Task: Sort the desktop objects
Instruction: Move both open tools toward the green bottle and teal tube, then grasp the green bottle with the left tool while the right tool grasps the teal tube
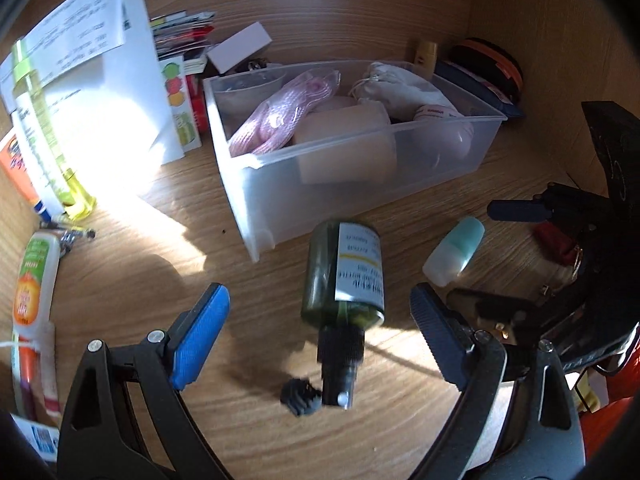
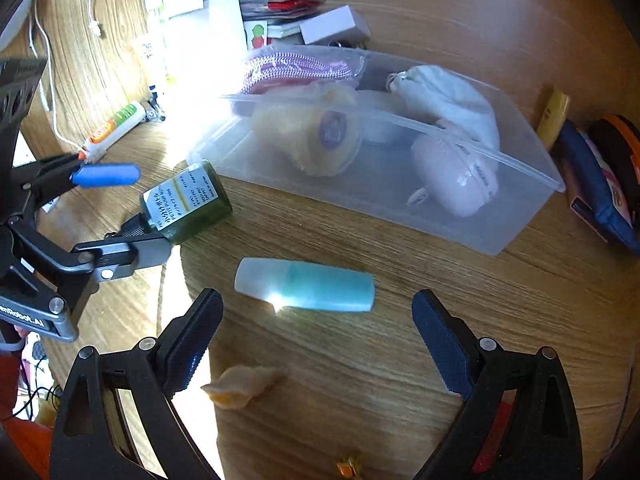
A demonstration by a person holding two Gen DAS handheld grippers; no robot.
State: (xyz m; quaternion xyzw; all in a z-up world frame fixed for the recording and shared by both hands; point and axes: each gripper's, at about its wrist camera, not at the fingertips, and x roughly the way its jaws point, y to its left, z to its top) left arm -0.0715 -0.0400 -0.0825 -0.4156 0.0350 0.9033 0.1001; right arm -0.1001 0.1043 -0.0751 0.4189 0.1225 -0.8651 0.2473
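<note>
Left wrist view: left gripper (image 1: pixel 320 336) jaws wide open, empty, straddling green spray bottle (image 1: pixel 344 272) lying on table, nozzle toward camera. Step, by my reading: pre-grasp. Next: lower, close on bottle body, lift to clear bin (image 1: pixel 360 184) just beyond. Bin holds pink net pouch, cream roll, white cloth bag.

Right wrist view: right gripper (image 2: pixel 316 344) jaws wide open, empty. Teal roll-on bottle (image 2: pixel 308 286) lies on its side just ahead, between jaws and bin (image 2: pixel 500 232).

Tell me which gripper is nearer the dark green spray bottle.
Left. The left gripper has its open jaws on either side of the dark green spray bottle; the right gripper is off to its side, around the teal bottle.
</note>
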